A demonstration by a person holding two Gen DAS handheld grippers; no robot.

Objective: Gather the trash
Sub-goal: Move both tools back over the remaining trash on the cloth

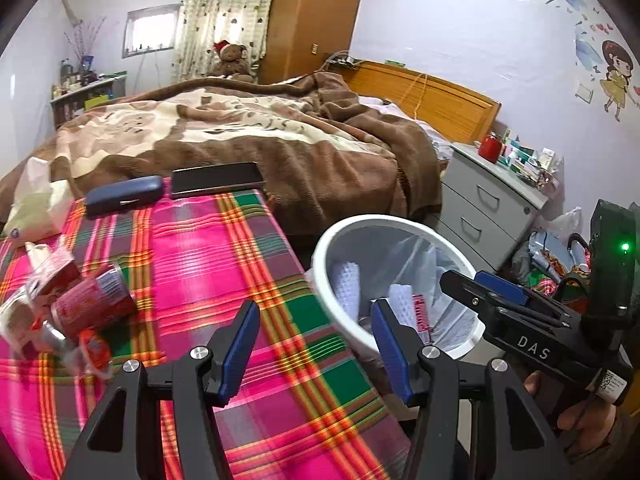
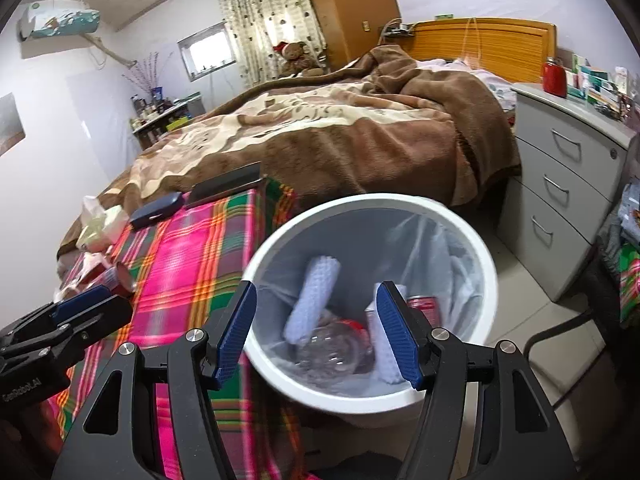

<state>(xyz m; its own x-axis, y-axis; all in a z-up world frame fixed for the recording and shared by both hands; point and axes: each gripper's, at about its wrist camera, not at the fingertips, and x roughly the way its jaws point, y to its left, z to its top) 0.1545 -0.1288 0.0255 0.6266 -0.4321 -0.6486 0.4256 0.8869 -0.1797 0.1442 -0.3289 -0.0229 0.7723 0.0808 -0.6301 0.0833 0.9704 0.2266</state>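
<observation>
Plaid-covered bench (image 1: 240,264) was seen with red wrappers (image 1: 80,300) left at its far-left edge. Both the left hand-held gripper (image 1: 316,344) and right hand-held gripper (image 2: 316,332) were held open, empty. Bin (image 2: 472,240) already held trash; wrappers should be grasped next.

White letters "DAS" stand on the black body of the right gripper (image 1: 486,286), seen from the left wrist. "GenRobot.AI" is printed on the left gripper (image 2: 86,306), seen from the right wrist. Other labels are too small to read.
</observation>
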